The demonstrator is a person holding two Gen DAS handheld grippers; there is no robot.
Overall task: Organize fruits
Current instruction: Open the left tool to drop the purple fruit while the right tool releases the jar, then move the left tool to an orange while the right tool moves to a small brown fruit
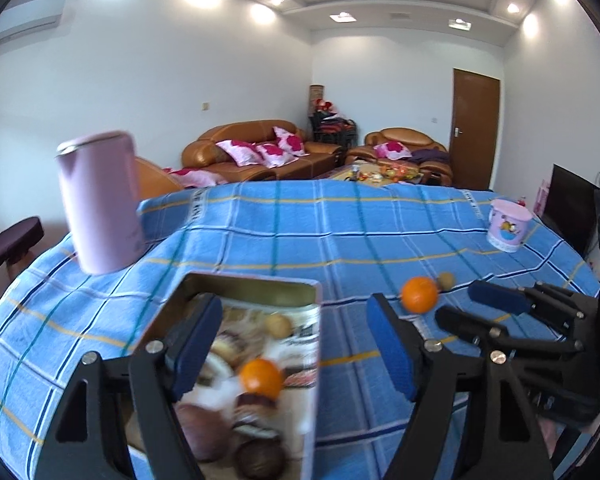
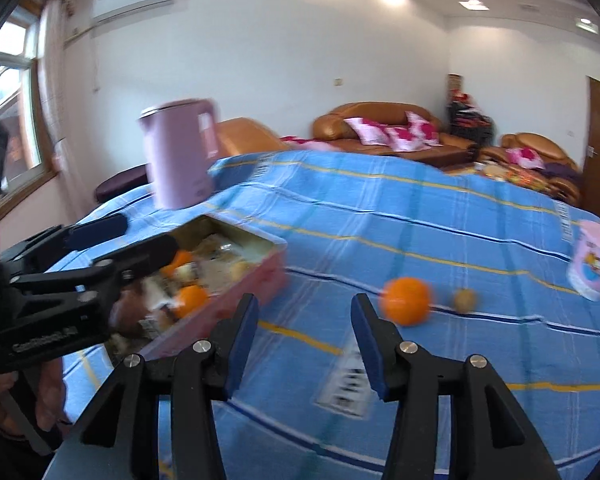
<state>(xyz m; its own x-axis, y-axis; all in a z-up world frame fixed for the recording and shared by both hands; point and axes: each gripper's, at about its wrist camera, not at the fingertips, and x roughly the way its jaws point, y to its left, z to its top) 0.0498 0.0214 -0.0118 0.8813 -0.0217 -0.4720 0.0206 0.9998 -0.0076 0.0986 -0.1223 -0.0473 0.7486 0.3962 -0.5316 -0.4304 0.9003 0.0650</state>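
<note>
While my left gripper [image 1: 296, 344] hangs over the open tin [image 1: 256, 280], its fingers are spread wide with nothing between them. Through the left wrist camera I see an orange [image 1: 261, 378] already lying inside the tin among brown rounded fruits and printed paper. Another orange [image 1: 419, 294] sits out on the table [image 1: 340, 232], with a small brownish fruit [image 1: 445, 279] just beside it. A pink canister [image 1: 100, 204] stands beyond the tin's far corner, and a pink tub [image 1: 509, 225] is well apart to the right.

From the right wrist camera, my right gripper [image 2: 304, 344] is also released and empty, fingers apart, aimed at bare cloth between the tin [image 2: 236, 288] and the loose orange [image 2: 406, 301]. The small fruit [image 2: 465, 300] looks like a kiwi, though blur makes that uncertain.

I judge the loose orange comes next. Risks: it is round and could roll off along the cloth if one finger nudges it first, knocking the small fruit away too. My two grippers are also near each other by the tin and could collide.
</note>
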